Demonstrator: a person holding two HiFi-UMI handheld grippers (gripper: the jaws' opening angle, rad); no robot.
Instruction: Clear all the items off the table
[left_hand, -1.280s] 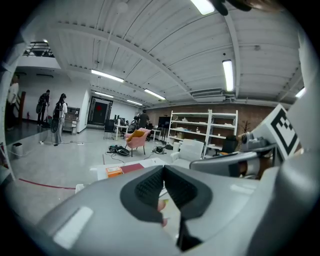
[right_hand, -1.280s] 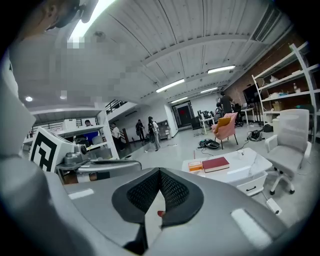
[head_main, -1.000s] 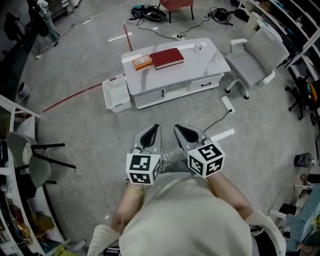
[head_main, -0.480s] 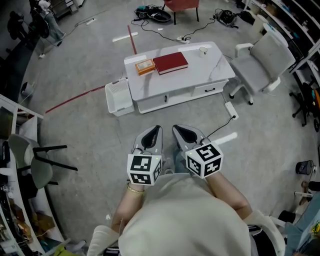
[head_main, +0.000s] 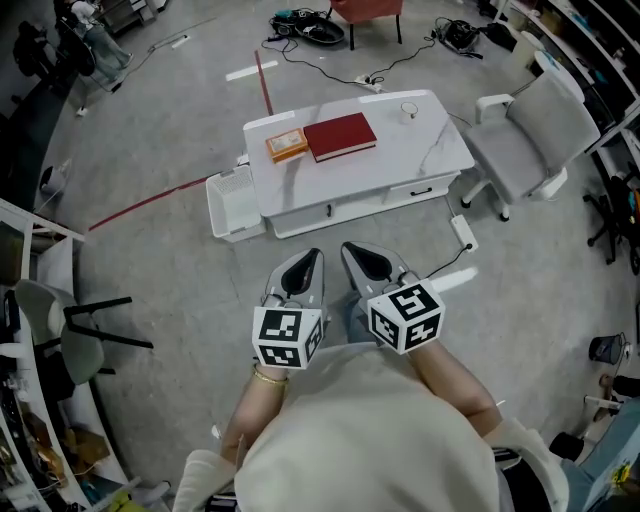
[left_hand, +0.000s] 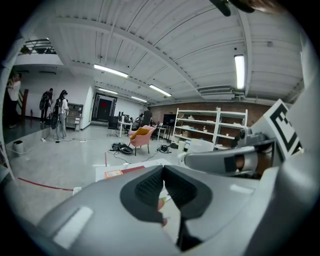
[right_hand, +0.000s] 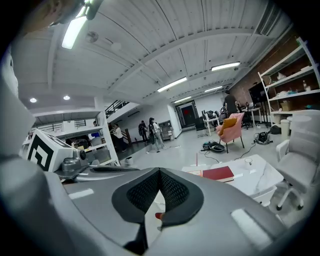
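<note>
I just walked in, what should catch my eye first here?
The two grey hand-held tools with black-and-white marker cubes, left tool and right tool, held side by side and shut, low in the head view. Ahead stands a low white table bearing a dark red book and a small orange box.

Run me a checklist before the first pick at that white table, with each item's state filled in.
1. Left hand-held gripper empty: ok, jaws together with nothing between them.
2. Right hand-held gripper empty: ok, same.
3. Jaws opened for a grasp: not ok, both are shut.
4. Table within reach: not ok, open floor lies between it and the grippers.
5. Items located: ok, red book beside orange box, small white object near the far edge.
6. White basket at the table's left end has room: cannot tell for sure, it looks empty.
</note>
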